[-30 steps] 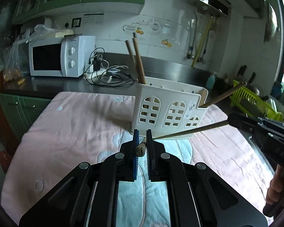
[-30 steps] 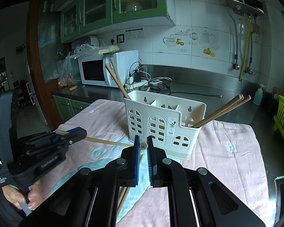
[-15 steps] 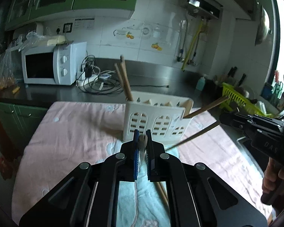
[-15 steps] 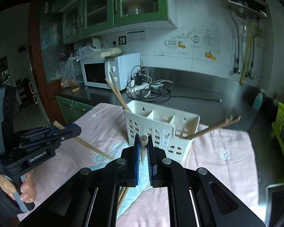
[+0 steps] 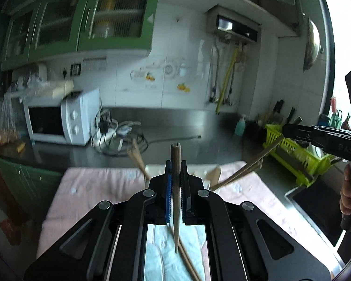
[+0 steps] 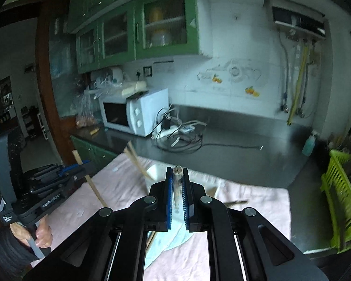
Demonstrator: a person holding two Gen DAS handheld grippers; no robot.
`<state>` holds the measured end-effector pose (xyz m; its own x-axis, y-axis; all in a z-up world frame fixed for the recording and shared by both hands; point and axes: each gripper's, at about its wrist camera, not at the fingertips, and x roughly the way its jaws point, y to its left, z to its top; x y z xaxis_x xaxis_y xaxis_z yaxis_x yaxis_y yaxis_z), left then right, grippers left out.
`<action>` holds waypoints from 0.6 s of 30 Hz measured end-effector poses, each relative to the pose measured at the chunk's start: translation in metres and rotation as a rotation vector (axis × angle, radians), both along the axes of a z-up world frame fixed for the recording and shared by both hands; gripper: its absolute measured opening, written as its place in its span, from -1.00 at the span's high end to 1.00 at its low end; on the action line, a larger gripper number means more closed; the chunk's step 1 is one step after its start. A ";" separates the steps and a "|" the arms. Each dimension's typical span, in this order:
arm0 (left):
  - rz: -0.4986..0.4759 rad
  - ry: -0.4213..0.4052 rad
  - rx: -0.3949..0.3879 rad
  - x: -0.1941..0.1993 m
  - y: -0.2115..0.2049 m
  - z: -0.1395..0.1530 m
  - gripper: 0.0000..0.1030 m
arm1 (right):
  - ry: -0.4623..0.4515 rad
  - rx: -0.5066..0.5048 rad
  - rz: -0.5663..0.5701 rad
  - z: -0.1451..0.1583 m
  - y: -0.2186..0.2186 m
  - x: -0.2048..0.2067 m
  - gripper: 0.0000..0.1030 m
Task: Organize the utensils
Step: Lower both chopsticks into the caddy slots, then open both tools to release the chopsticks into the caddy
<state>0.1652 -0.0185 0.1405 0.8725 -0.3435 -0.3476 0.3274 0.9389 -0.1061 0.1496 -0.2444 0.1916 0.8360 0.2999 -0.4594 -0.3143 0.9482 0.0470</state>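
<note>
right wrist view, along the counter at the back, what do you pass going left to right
plastic bag → microwave → tangle of cables → soap bottle → green dish rack

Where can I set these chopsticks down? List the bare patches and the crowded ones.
Free: pink cloth right of the white holder, out to its edge; its left half toward the microwave; steel counter between the cables and soap bottle. Crowded: around the holder and the loose chopsticks before it.
</note>
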 end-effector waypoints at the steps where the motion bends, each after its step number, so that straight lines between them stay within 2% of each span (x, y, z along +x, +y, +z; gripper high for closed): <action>1: 0.000 -0.014 0.003 0.002 -0.002 0.007 0.91 | -0.007 -0.003 -0.009 0.004 -0.003 0.001 0.86; 5: 0.012 -0.094 0.000 0.010 -0.012 0.042 0.91 | -0.020 -0.017 -0.052 0.014 -0.015 0.012 0.86; 10: 0.046 -0.175 -0.010 0.030 -0.024 0.070 0.91 | 0.000 -0.020 -0.075 0.003 -0.022 0.033 0.86; 15: 0.069 -0.191 -0.021 0.065 -0.032 0.071 0.91 | 0.024 -0.030 -0.064 -0.014 -0.022 0.054 0.86; 18: 0.098 -0.164 -0.004 0.093 -0.038 0.056 0.91 | 0.038 -0.035 -0.056 -0.024 -0.021 0.062 0.86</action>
